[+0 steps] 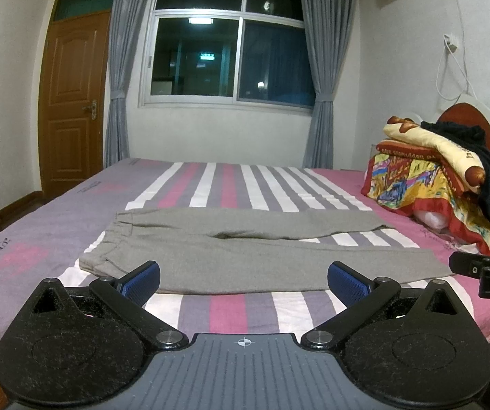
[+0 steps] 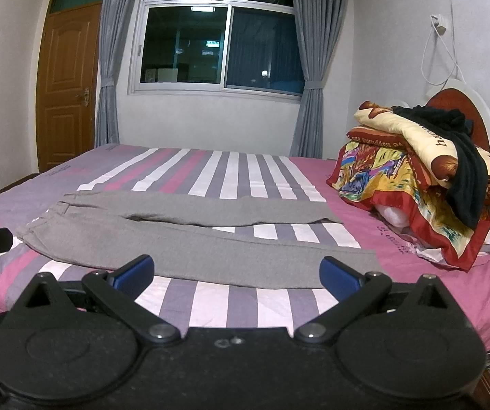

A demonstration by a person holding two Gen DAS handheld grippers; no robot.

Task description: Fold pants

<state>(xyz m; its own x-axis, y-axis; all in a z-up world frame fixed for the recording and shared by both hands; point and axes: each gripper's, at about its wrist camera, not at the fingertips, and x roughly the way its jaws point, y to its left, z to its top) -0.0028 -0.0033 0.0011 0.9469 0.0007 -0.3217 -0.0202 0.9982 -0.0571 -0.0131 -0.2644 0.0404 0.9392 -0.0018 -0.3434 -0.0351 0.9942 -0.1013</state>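
Observation:
Grey pants lie flat across the striped bed, waistband at the left, both legs spread toward the right with a gap between them. They also show in the right wrist view. My left gripper is open and empty, hovering at the near edge of the nearer leg. My right gripper is open and empty, at the near edge close to the leg cuffs. The right gripper's fingers show at the right edge of the left wrist view.
The bed has a pink, purple and white striped sheet. A pile of colourful folded quilts with a black garment on top sits at the headboard on the right. A window, curtains and a wooden door stand behind.

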